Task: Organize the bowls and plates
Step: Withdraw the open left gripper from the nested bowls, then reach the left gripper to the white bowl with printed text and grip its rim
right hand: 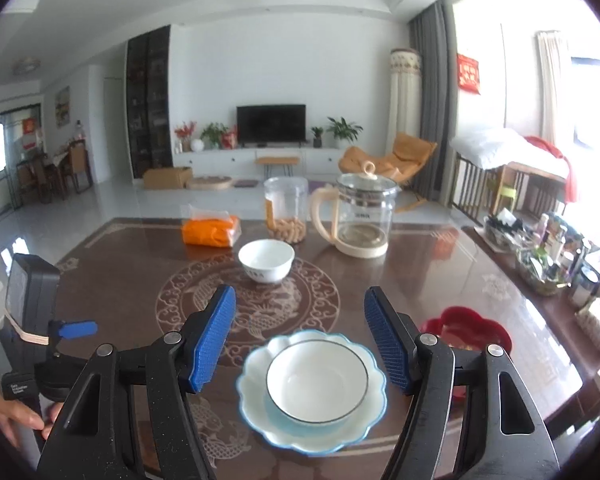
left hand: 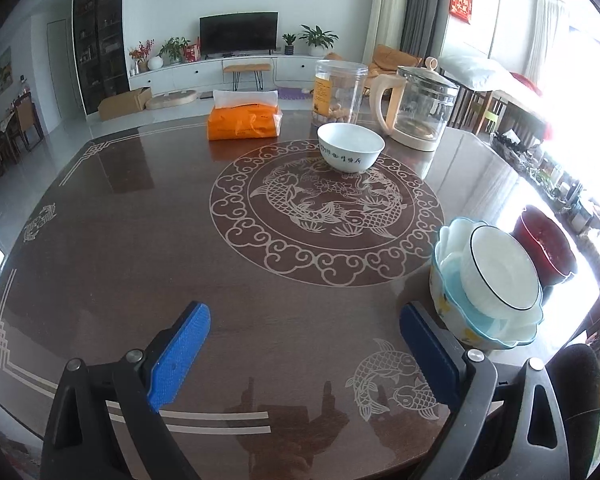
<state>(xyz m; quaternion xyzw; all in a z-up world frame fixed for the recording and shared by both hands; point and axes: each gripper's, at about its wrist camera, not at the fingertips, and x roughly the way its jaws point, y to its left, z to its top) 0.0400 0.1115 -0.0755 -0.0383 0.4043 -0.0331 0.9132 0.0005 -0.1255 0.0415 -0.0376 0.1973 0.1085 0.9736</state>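
Honestly, little writing can be read: dark characters run along the side of the plain white bowl (left hand: 351, 147) at the table's (left hand: 140, 248) centre, too small to make out. I count four bowls: that one, a black-rimmed bowl (right hand: 317, 383) nested in the scalloped blue-edged bowl (right hand: 256, 364) below my right gripper (right hand: 300, 340), and a red bowl (right hand: 466, 328) beside them. My left gripper (left hand: 305, 356) and right gripper both stand wide apart, empty.

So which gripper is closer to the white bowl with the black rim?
Right. The right gripper hangs open just above the black-rimmed white bowl; the left gripper is open off to the side of it, over bare table.
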